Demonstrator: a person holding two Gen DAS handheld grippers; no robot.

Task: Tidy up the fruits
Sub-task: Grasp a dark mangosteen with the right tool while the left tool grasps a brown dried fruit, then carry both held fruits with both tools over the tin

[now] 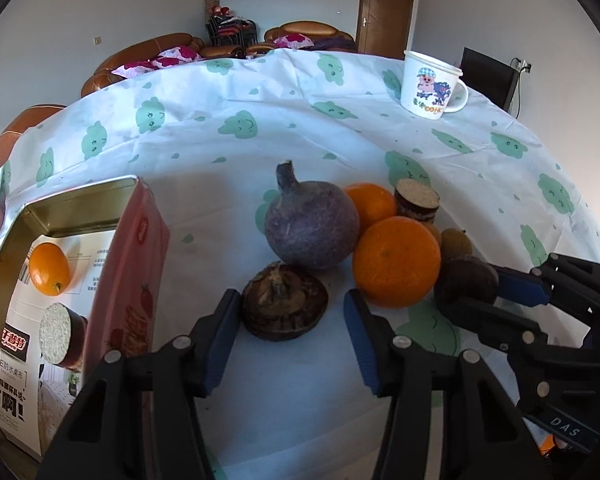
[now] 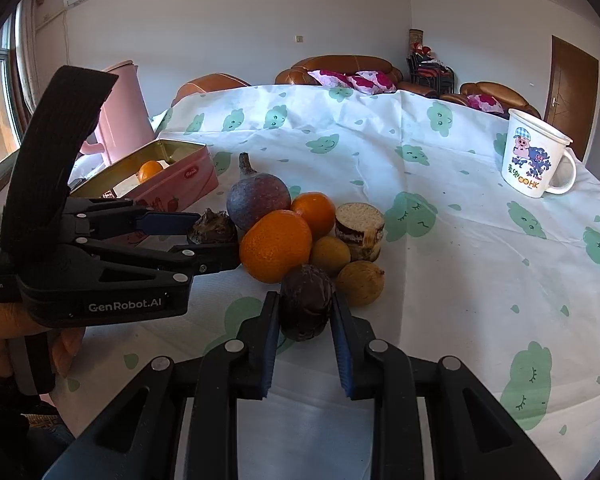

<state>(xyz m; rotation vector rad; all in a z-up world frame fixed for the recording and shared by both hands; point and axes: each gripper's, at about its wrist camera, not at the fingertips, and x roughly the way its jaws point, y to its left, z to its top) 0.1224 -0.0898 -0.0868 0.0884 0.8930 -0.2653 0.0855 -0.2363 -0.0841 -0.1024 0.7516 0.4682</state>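
A: Where does the left hand-held gripper (image 1: pixel 290 312) stand?

B: Right over a flat dark water chestnut (image 1: pixel 285 300) on the worktop (image 1: pixel 380 136), just near of the big purple fruit (image 1: pixel 311 226). The chestnut lies between the jaws, wide side across the gap. The left pad looks to touch it; the right pad stands clear, so it is released, not gripping yet.

A: And the right hand-held gripper (image 2: pixel 305 310)?

B: Clenched on another dark chestnut (image 2: pixel 306 306) at the near edge of the pile, beside a big orange (image 2: pixel 276 246) and two small brown fruits. Its pads press both sides.

A: Where do they go?

B: I judge into the tin (image 1: pixel 76 204), far left of the pile, already holding a small orange (image 1: pixel 49 268) and a cut cane piece (image 1: pixel 62 332).

A: Which hand is nearer it?

B: The left one; the tin's pink wall is just left of its jaws. The right must cross the pile and the left arm, so the left should likely close, lift and swing left first.
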